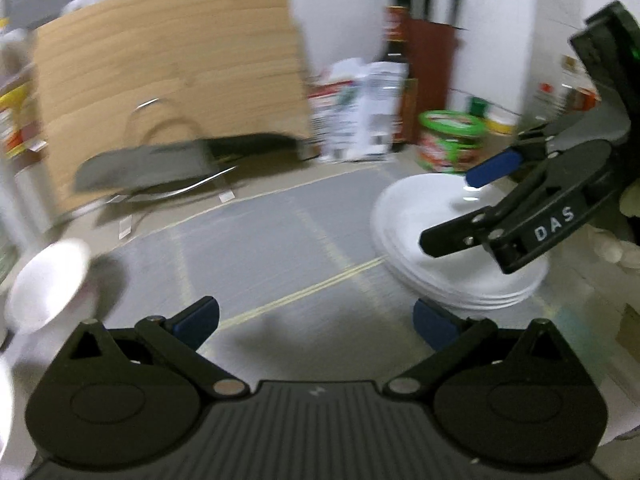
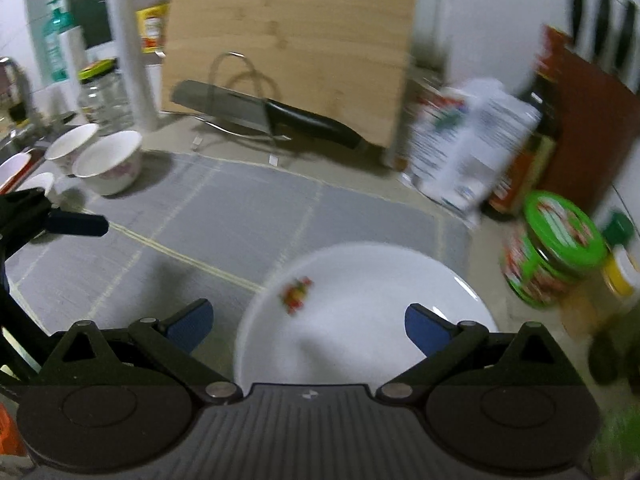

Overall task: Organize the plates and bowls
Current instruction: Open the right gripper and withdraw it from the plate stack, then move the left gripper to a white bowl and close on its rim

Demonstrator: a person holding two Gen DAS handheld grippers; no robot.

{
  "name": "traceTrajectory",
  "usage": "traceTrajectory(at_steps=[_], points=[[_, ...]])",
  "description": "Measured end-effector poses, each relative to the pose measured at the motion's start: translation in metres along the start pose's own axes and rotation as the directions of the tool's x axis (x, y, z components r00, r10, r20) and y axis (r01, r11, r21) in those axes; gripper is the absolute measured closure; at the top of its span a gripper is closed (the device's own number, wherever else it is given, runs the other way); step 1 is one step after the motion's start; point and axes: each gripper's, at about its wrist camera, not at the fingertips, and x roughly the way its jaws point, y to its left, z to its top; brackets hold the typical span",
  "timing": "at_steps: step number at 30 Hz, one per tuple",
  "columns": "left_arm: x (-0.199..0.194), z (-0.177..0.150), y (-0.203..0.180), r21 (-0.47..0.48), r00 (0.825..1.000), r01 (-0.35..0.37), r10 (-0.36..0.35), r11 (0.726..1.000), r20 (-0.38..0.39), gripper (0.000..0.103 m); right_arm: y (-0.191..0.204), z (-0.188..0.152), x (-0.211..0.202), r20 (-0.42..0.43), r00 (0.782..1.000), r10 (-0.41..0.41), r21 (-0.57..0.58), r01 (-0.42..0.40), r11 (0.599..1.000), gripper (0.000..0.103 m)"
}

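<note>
stack of white plates resting on the grey mat, toward its right side in the left wrist view; top plate marked with a small red and green motif near its rim in the right wrist view. right gripper hovering over the stack, jaws spread wide, nothing between the blue-tipped fingers; same gripper seen from its own camera with the top plate directly below and ahead. left gripper low over the bare middle of the mat, jaws also spread apart and empty; its dark finger showing at the left edge of the right wrist view.

white bowl at the mat's left edge, blurred. in the right wrist view, two white bowls with pink pattern just beside each other off the mat's far left corner: nearer bowl, farther bowl.

behind the mat, cleaver with black handle lying on a wire rack, bamboo cutting board standing upright behind it. right of the board, white printed pouch, dark sauce bottle, and green-lidded jar near the plates. knife block against the wall at far right.
</note>
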Motion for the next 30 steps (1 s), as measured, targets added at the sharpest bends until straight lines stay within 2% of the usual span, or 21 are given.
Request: traceTrajectory(at_steps=[5, 10, 21, 26, 30], points=[[-0.022, -0.024, 0.030, -0.104, 0.994, -0.106, 0.104, 0.989, -0.019, 0.001, 0.035, 0.015, 0.013, 0.015, 0.995, 0.102, -0.064, -0.101, 0.993, 0.000], [-0.045, -0.051, 0.064, -0.185, 0.985, -0.173, 0.168, 0.967, -0.044, 0.001, 0.078, 0.026, 0.029, 0.016, 0.989, 0.145, -0.103, -0.143, 0.984, 0.000], [-0.097, -0.103, 0.147, -0.233, 0.972, -0.236, 0.226, 0.943, -0.071, 0.001, 0.182, 0.022, 0.057, -0.015, 0.983, 0.182, -0.144, -0.182, 0.973, 0.000], [-0.108, -0.114, 0.184, -0.228, 0.963, -0.271, 0.260, 0.935, -0.074, 0.001, 0.225, 0.023, 0.077, -0.040, 0.974, 0.224, -0.147, -0.228, 0.962, 0.000], [-0.113, -0.120, 0.211, -0.232, 0.960, -0.281, 0.271, 0.931, -0.074, 0.001, 0.264, 0.025, 0.094, -0.055, 0.972, 0.230, -0.194, -0.236, 0.952, 0.000]])
